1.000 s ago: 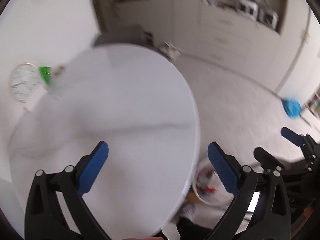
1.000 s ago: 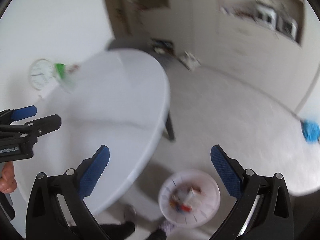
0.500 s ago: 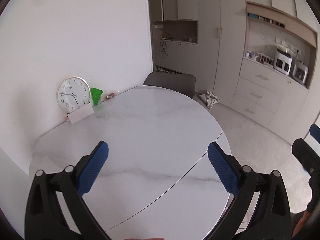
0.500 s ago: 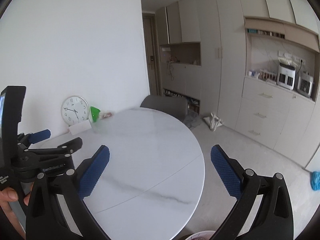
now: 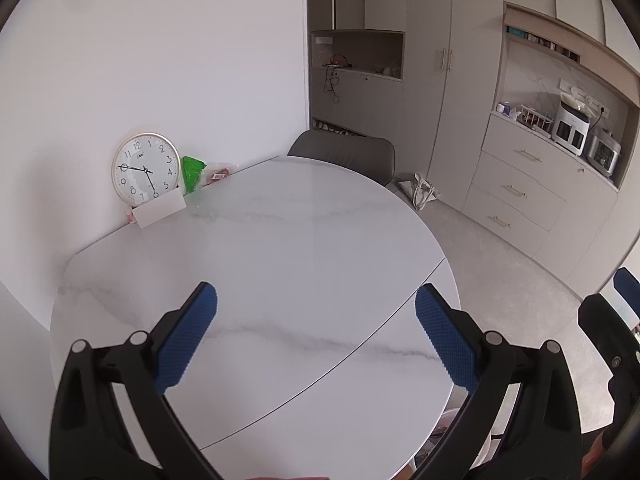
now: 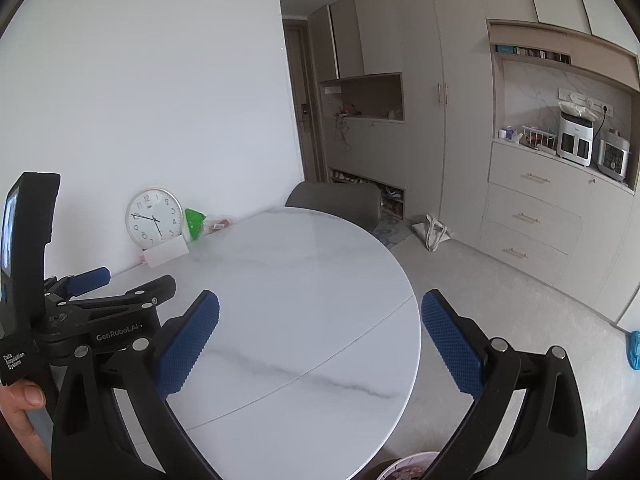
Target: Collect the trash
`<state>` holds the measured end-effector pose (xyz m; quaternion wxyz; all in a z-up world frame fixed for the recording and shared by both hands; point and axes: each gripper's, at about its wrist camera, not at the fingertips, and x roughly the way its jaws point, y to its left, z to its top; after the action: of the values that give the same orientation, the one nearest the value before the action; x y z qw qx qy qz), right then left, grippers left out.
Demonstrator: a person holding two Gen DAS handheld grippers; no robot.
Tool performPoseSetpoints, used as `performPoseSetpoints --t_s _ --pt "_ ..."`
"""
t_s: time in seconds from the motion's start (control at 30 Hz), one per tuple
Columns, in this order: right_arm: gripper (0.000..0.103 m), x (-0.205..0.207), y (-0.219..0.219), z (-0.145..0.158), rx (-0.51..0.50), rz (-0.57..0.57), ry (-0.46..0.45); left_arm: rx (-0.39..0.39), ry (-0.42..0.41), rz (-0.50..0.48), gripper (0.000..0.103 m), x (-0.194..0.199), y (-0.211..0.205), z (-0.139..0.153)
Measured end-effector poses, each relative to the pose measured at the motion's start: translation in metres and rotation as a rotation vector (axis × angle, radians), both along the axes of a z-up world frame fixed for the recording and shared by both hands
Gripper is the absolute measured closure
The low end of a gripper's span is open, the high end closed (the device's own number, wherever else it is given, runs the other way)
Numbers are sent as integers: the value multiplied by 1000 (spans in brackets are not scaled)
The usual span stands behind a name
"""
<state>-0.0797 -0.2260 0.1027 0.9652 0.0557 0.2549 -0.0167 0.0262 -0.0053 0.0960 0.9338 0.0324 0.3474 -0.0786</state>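
A round white marble table (image 5: 280,248) fills the near view; it also shows in the right wrist view (image 6: 304,288). At its far edge by the wall lie a green wrapper (image 5: 193,172) (image 6: 194,222) and a small red-and-clear packet (image 5: 218,174) (image 6: 218,224). My left gripper (image 5: 316,340) is open and empty above the table's near half. My right gripper (image 6: 320,340) is open and empty, to the right of the left one and near the table's edge. The rim of a white trash bin (image 6: 404,464) shows below the right gripper.
A wall clock (image 5: 146,168) leans on the wall behind a white card (image 5: 160,210). A grey chair (image 5: 344,156) stands at the table's far side. A cloth bag (image 5: 420,192) lies on the floor by the cabinets (image 5: 516,188). A blue object (image 6: 634,350) lies at the far right.
Both grippers have tilted up from looking down at the table edge and the floor bin to a level view across the table. Both stayed open.
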Motion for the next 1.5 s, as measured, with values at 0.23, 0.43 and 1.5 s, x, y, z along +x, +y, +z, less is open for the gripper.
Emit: performPoseSetpoints --t_s 0.23,0.43,1.5 --pt "2 0 -2 -3 3 -10 10 7 -7 -12 8 -1 -5 0" --pt "2 2 -1 -5 4 -13 17 6 -4 -19 8 -1 -7 -1" --pt "2 2 0 -6 -1 -10 19 -8 4 -14 8 -1 -4 -6"
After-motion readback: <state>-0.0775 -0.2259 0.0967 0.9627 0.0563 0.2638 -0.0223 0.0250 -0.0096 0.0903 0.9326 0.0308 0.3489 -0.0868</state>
